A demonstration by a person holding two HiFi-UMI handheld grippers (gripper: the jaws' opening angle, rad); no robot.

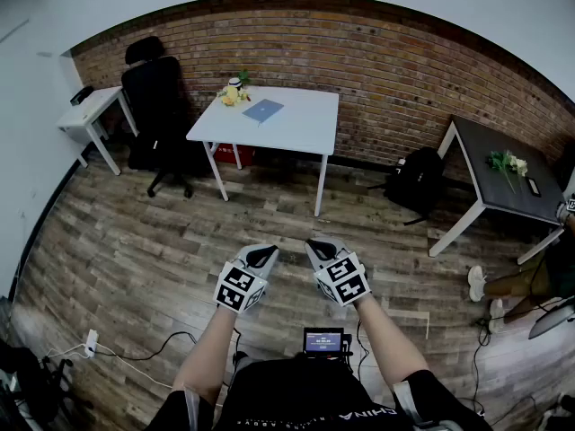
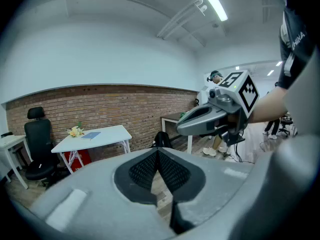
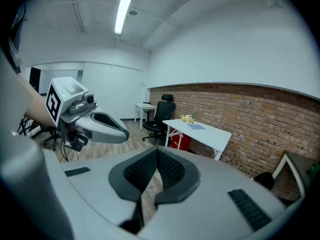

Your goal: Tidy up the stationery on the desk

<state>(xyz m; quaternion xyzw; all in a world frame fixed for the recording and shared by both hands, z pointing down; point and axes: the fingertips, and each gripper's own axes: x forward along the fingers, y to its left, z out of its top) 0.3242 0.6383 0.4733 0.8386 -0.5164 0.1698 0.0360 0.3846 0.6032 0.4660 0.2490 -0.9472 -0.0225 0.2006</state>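
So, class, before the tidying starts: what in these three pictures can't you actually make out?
- Head view: any pens on the white desk, beside the blue flat item and flowers, are too small to tell.
- Head view: the person at right is cut off by the edge.
- Head view: print on the small screen is too small to read.

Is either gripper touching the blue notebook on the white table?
Apart. Head view: left gripper and right gripper hover above the floor, far short of the blue notebook.
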